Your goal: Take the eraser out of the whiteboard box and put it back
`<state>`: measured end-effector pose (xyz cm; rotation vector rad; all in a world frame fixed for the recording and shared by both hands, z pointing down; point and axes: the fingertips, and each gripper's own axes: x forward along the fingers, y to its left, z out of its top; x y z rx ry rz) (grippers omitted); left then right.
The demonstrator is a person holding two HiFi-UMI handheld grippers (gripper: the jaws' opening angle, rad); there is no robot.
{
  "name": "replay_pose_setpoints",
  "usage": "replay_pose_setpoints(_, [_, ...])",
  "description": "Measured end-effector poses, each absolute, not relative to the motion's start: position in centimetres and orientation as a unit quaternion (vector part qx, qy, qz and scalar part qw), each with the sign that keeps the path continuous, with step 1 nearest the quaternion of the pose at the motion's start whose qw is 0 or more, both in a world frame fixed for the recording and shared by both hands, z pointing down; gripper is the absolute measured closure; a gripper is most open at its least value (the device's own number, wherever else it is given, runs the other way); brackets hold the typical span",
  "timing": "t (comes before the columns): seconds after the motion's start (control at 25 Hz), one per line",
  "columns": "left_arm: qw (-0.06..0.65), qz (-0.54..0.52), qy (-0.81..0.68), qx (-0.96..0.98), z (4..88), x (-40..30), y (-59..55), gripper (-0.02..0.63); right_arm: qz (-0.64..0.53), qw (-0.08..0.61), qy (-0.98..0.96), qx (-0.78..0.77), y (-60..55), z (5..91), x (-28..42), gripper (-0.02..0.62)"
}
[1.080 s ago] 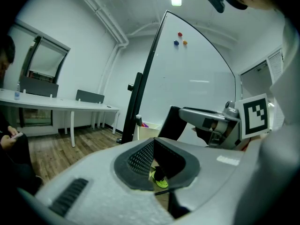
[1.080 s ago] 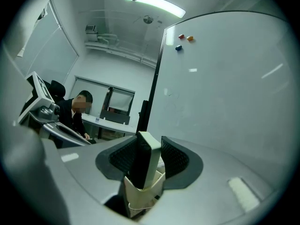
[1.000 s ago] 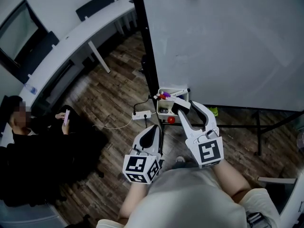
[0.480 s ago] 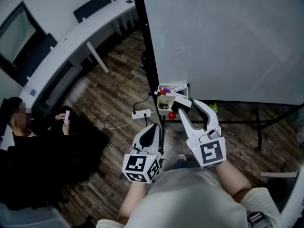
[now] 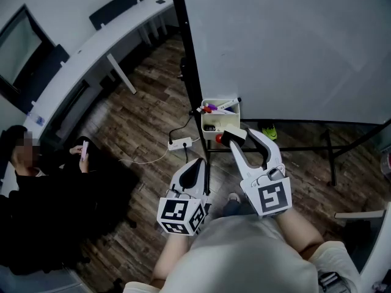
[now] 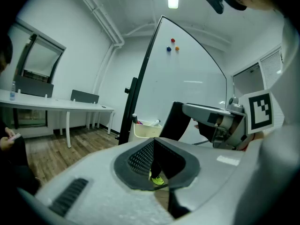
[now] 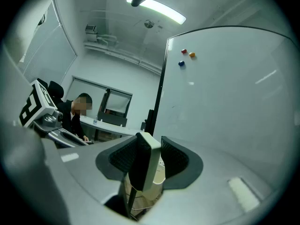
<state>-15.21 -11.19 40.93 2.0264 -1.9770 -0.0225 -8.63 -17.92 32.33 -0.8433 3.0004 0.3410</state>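
Right claw (image 5: pixel 242 137): closed on the eraser (image 7: pixel 140 165), with a pad on either side of it.
Eraser: a block with a pale back and a dark felt face, standing on edge between the pads. It was out of the box (image 5: pixel 227 119) and held in the air just in front of the box's near edge.
Left claw (image 5: pixel 195 165): closed, with its tips together and nothing between them. It sat lower than the right claw and to its left, well short of the box.
Box: cream-coloured, hanging by the black upright at the lower left corner of the whiteboard (image 5: pixel 287 47). A few markers (image 5: pixel 221 107) lay inside it, one with a purple cap.
Whiteboard: large and white. The gripper views showed three small magnets (image 7: pixel 183 51) high on it, one red, one orange and one blue.
Floor (image 5: pixel 140 121): dark wood planks. A white power strip (image 5: pixel 181 143) and its cable lay near the stand. A small red thing (image 5: pixel 219 138) showed just below the box, and a yellow-green thing (image 5: pixel 269 129) lay under the board.
Surface (image 5: pixel 91 47): a long white desk that ran along the left wall.
Bystander (image 5: pixel 36 188): a person in dark clothes sat at the left, holding a phone (image 5: pixel 85 149).
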Motion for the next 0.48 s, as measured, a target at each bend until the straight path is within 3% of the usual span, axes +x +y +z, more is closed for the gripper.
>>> replay_pose_setpoints(0.48, [0.152,-0.003,-0.672,0.725,41.4,-14.0,-8.2,0.604,0.106,0.000,0.950,-0.293,-14.0,32.9,-6.9,0.431])
